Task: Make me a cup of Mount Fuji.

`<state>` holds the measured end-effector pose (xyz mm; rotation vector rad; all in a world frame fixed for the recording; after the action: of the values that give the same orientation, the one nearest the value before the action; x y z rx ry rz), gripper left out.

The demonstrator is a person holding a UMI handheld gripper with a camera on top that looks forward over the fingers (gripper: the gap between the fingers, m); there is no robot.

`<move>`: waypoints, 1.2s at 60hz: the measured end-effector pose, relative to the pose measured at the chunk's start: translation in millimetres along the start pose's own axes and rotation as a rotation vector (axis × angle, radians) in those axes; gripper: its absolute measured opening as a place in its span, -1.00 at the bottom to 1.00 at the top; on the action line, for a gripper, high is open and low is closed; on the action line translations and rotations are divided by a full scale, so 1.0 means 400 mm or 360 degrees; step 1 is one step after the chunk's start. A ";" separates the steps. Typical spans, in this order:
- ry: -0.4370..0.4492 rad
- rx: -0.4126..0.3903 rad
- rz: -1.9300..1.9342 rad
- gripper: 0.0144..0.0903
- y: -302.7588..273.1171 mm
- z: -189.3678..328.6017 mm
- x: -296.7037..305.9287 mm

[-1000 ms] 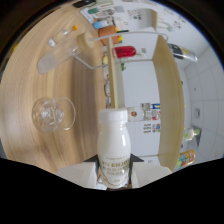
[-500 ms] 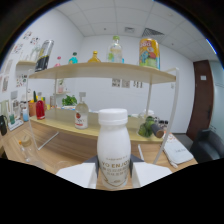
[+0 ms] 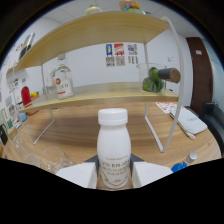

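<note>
Tool (image 3: 114, 172) fingers squeeze our white milk bottle (image 3: 113, 147), standing straight up between them, shelf (image 3: 100, 95) just beyond.

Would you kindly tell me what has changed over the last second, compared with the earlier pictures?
The gripper has swung from facing the tabletop and its glasses to facing the two-tier wooden shelf, and has since drawn nearer its lower tier, where a clear bottle stands. Unchanged: the white bottle stays clamped upright between the fingers, cap on.
</note>
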<state>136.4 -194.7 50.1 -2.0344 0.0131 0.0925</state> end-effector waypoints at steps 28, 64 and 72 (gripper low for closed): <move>0.0158 -0.0145 -0.0031 0.45 0.041 -0.079 0.026; 0.0254 -0.0094 0.0021 0.89 -0.102 -0.387 -0.234; 0.0218 -0.0108 0.0009 0.89 -0.094 -0.393 -0.287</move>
<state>33.3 -321.8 161.8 -2.1054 0.1029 -0.0437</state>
